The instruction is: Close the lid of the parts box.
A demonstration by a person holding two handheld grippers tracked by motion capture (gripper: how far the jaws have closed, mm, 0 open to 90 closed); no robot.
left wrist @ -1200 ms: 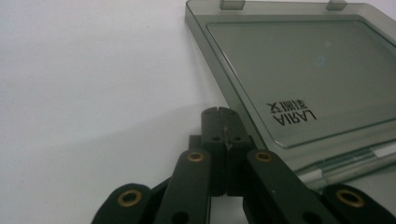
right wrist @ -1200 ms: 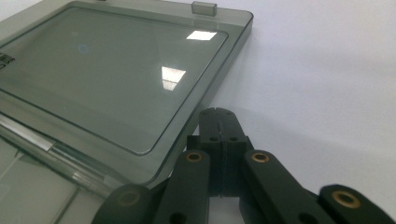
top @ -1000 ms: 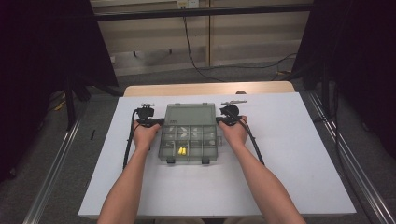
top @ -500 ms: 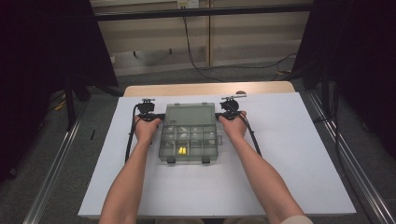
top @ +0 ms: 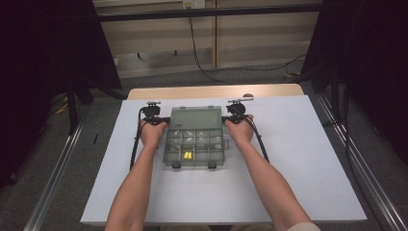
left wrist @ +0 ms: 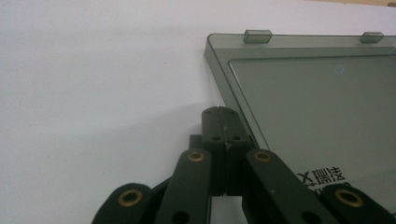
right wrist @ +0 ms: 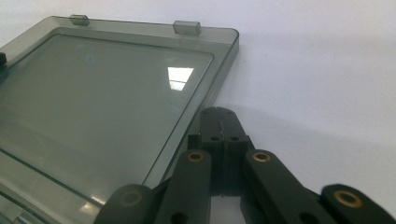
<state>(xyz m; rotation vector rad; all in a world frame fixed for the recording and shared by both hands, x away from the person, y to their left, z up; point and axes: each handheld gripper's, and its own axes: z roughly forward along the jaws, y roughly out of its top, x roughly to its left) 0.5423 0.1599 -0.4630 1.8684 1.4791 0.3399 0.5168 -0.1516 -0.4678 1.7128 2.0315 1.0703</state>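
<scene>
My left gripper (top: 153,114) & right gripper (top: 235,109) have edged slightly fwd along the box's (top: 195,137) sides toward the lid (top: 196,117), hands trailing; jaws pressed together.

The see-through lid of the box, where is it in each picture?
High view: the open lid lies flat on the white table, in the middle, between the two grippers.
Left gripper view: the lid is on the right side.
Right gripper view: the lid is on the left side.
Shared landmark: the two small latch tabs along the lid's far edge.
</scene>
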